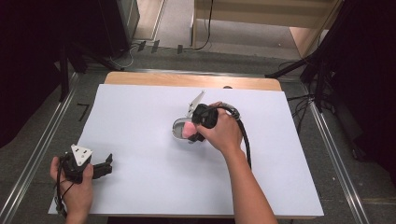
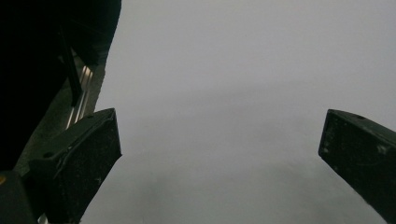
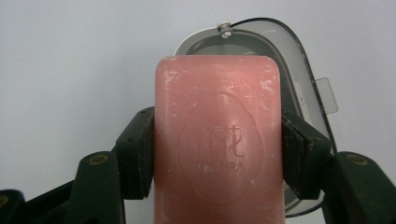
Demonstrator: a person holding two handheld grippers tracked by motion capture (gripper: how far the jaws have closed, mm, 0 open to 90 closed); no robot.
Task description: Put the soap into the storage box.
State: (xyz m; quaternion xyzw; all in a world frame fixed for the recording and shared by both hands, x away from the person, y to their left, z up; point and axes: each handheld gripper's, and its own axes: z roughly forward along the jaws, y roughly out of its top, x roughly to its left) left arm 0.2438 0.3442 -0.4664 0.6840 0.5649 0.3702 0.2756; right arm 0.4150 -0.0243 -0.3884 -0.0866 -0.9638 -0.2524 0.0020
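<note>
The right tongs hold a pink bar of soap between the two black jaws; the jaws press on its two long sides, so they are closed on the bar and not further. The soap has an oval stamp with characters on its face. Just behind the soap lies a soap box, open, with a grey oval tray and a clear lid that stands to the side on a small hinge. In the high view the right hand is over the middle of the tabletop, which has a white sheet on it, and the soap is directly above the soap box, very near to it. I cannot tell if the bar touches the tray.

The left tongs rest near the left front corner of the tabletop, well apart from the box. Their jaws stand wide apart, with nothing between them except the white sheet.
</note>
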